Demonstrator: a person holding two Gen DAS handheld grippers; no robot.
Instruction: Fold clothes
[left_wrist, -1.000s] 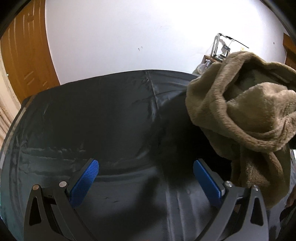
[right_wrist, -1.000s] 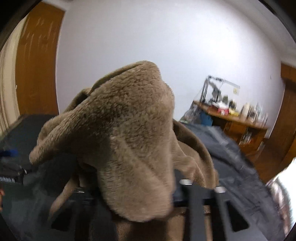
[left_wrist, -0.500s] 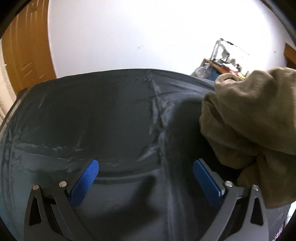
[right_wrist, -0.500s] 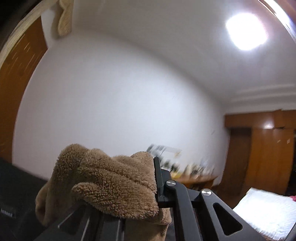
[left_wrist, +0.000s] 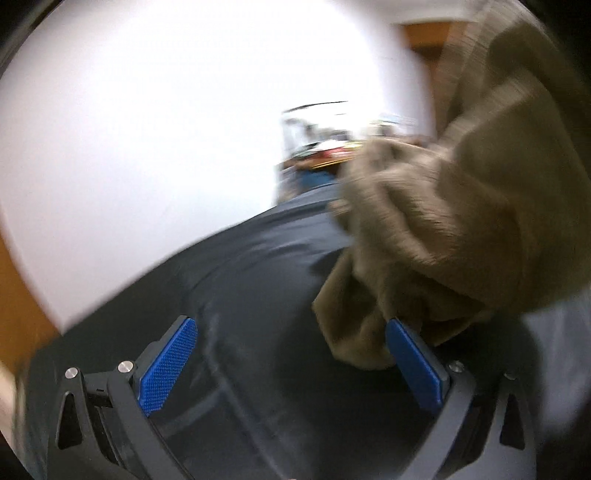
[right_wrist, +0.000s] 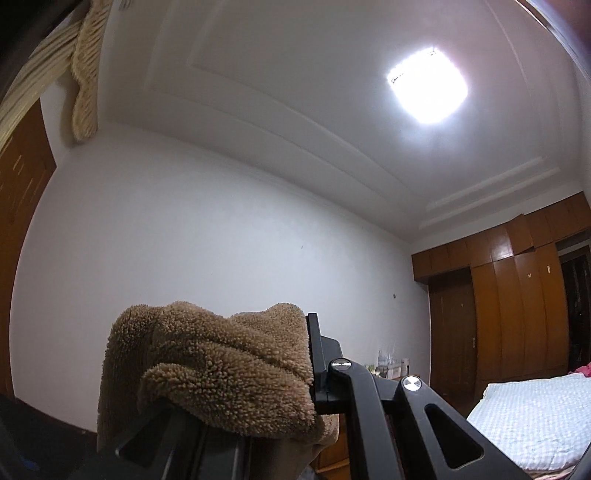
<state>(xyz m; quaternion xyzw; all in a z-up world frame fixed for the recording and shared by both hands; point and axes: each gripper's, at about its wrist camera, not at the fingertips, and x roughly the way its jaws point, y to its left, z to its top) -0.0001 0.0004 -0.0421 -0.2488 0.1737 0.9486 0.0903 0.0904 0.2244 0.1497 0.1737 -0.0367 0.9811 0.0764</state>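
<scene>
Brown fleece garment (right_wrist: 207, 365) bunched and clamped in my right gripper (right_wrist: 295, 373), raised toward the ceiling, its folds hanging beside my left gripper (left_wrist: 291, 363), jaws spread wide, empty, above dark sheet (left_wrist: 258, 295)

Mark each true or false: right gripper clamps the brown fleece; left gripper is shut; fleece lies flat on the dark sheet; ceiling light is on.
1. The right gripper clamps the brown fleece. True.
2. The left gripper is shut. False: its blue fingers stand wide apart, gripping nothing.
3. The fleece lies flat on the dark sheet. False: it hangs bunched from above.
4. The ceiling light is on. True.
</scene>
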